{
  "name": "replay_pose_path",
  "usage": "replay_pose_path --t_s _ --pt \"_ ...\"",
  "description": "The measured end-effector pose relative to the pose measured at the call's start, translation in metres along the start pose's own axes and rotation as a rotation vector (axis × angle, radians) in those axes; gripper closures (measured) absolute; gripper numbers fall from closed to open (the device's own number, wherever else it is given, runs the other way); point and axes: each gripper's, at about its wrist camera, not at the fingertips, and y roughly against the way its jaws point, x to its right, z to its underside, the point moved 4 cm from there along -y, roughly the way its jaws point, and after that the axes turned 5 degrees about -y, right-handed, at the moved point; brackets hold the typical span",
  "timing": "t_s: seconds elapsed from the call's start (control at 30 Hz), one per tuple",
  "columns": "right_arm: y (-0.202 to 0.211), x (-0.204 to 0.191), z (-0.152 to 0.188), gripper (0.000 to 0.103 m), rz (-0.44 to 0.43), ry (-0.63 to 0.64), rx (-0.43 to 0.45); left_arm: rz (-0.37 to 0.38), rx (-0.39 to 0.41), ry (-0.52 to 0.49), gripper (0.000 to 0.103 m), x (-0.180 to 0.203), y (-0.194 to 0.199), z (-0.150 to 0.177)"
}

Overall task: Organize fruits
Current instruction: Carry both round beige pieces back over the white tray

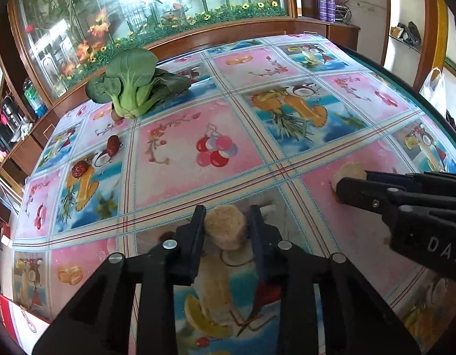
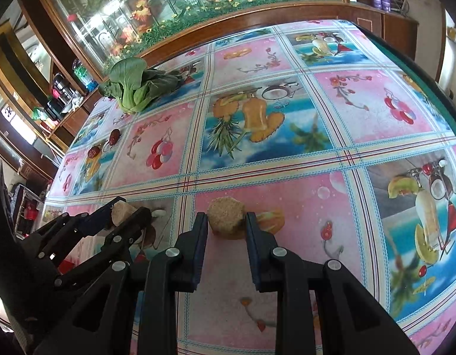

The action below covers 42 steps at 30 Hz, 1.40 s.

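My left gripper (image 1: 226, 219) is shut on a tan round chunk (image 1: 225, 227), held just above the tablecloth near the front. My right gripper (image 2: 226, 222) is shut on a second tan round chunk (image 2: 226, 217) that rests on a pink square. Each gripper shows in the other view: the right one (image 1: 343, 182) with its chunk (image 1: 349, 171), the left one (image 2: 126, 216) with its chunk (image 2: 121, 213). Two red dates (image 1: 113, 144) (image 1: 79, 168) lie at the far left; they also show in the right wrist view (image 2: 114, 136) (image 2: 94, 151). A bok choy (image 1: 133, 85) lies at the back left.
The table carries a glossy fruit-print cloth (image 1: 228, 136) with a dark green edge on the right (image 1: 435, 109). A wooden cabinet with flower-painted glass (image 1: 139, 14) stands behind it. A small round fruit (image 1: 115, 115) peeks out under the bok choy.
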Motion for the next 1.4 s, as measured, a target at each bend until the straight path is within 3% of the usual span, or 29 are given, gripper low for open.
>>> replay_pose_path --t_s 0.23,0.43,0.6,0.83,0.97,1.4 --pt "0.000 -0.006 0.003 0.078 0.029 0.037 0.001 -0.009 0.007 0.011 0.072 0.012 0.022 0.008" --pt "0.001 -0.018 0.012 0.078 0.039 0.079 -0.010 -0.095 -0.001 0.040 0.072 0.021 0.052 0.031" --pt "0.003 -0.032 0.026 0.078 0.042 0.139 -0.004 -0.148 0.041 0.087 0.072 0.018 0.083 0.059" --pt "0.015 -0.049 0.044 0.079 0.048 0.220 0.084 -0.178 0.106 0.164 0.072 0.007 0.130 0.097" --pt "0.029 -0.044 0.057 0.079 0.048 0.184 0.116 -0.194 0.146 0.187 0.072 0.001 0.153 0.115" --pt "0.082 -0.051 0.106 0.079 -0.114 0.111 0.212 -0.154 0.172 0.239 0.072 -0.008 0.174 0.144"
